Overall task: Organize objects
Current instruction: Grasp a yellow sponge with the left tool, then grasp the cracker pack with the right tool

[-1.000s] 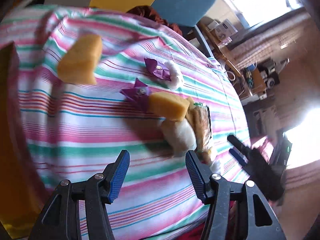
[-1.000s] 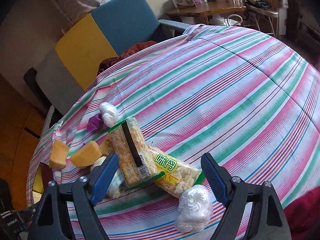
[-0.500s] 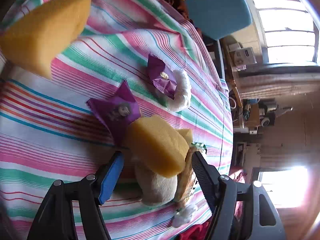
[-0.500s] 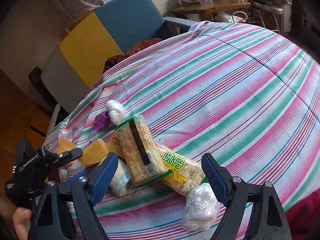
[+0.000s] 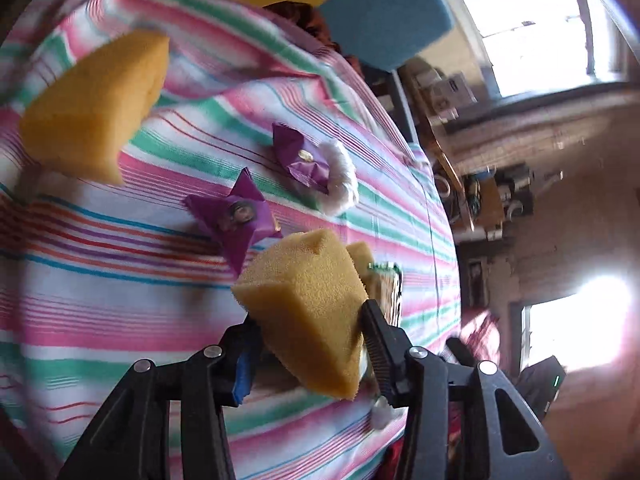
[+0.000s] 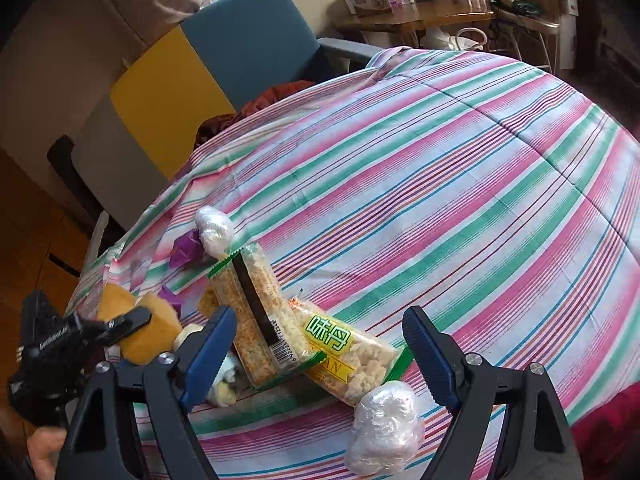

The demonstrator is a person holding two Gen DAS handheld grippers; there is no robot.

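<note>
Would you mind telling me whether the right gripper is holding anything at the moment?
No, the right gripper is wide open above the snack packets, with nothing clamped between its blue pads.

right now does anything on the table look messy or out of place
Yes. The snack packets lie crisscrossed, one on top of the other, over a wrapped bundle by the near edge. Sponges, purple candies and plastic-wrapped balls sit scattered around them. The left gripper clamps one sponge.

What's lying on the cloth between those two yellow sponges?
In the left wrist view, a purple candy wrapper lies on the striped cloth between the far sponge and the sponge gripped by the left tongs.
</note>
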